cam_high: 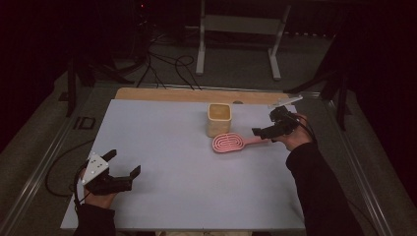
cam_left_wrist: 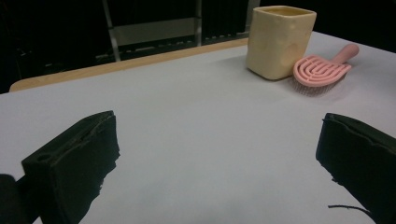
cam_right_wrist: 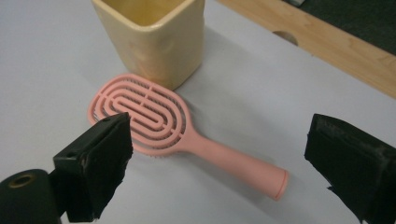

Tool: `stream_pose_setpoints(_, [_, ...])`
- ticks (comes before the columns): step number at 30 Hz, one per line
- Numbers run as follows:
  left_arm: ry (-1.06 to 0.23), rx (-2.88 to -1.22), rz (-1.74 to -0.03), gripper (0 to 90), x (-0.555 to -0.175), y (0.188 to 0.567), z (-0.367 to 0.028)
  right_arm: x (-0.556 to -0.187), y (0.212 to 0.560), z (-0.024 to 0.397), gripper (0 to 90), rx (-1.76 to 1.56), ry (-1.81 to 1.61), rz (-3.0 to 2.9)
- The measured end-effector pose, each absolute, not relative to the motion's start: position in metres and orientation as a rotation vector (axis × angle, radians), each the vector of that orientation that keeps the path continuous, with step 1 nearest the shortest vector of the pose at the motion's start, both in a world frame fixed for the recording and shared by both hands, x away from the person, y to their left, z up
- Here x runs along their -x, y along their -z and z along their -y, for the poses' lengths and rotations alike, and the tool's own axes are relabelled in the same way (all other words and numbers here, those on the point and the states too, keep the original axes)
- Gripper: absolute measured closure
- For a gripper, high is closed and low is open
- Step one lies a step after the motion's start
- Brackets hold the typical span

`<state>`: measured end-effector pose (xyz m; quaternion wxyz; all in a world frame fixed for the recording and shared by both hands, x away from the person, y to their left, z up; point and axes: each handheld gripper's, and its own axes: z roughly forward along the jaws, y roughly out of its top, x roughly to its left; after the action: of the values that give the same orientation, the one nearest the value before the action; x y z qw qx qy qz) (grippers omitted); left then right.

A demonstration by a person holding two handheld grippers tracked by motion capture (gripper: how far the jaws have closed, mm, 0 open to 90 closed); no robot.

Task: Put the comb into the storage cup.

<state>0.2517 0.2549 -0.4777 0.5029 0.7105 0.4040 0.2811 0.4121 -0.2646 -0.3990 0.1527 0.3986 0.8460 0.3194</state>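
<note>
A pink hairbrush (cam_high: 231, 142) lies bristles down on the white table (cam_high: 172, 147). Its head rests against the base of a square yellow cup (cam_high: 219, 118), and its handle points right. My right gripper (cam_high: 264, 125) hovers open just past the handle's end. In the right gripper view the hairbrush (cam_right_wrist: 154, 116) lies below and between the spread jaws of the right gripper (cam_right_wrist: 217, 135), untouched, with the cup (cam_right_wrist: 154, 37) behind it. My left gripper (cam_high: 123, 163) sits open near the front left of the table, holding nothing. Beyond the left gripper (cam_left_wrist: 219, 126), the cup (cam_left_wrist: 280, 42) and hairbrush (cam_left_wrist: 322, 70) stand far off.
A wooden strip (cam_high: 172, 94) runs along the table's far edge. Behind it on the dark floor are cables (cam_high: 167, 69) and a white metal stand (cam_high: 241, 29). Metal rails (cam_high: 44, 162) flank the table.
</note>
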Motion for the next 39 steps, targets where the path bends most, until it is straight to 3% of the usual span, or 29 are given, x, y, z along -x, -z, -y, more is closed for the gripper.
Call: stream_pose_setpoints(39, [-0.676, -1.715, -0.976, 0.0, -0.252, 0.478, -0.255, -0.442, 0.435, 0.251, 8.1, -1.000, -0.650, -2.632])
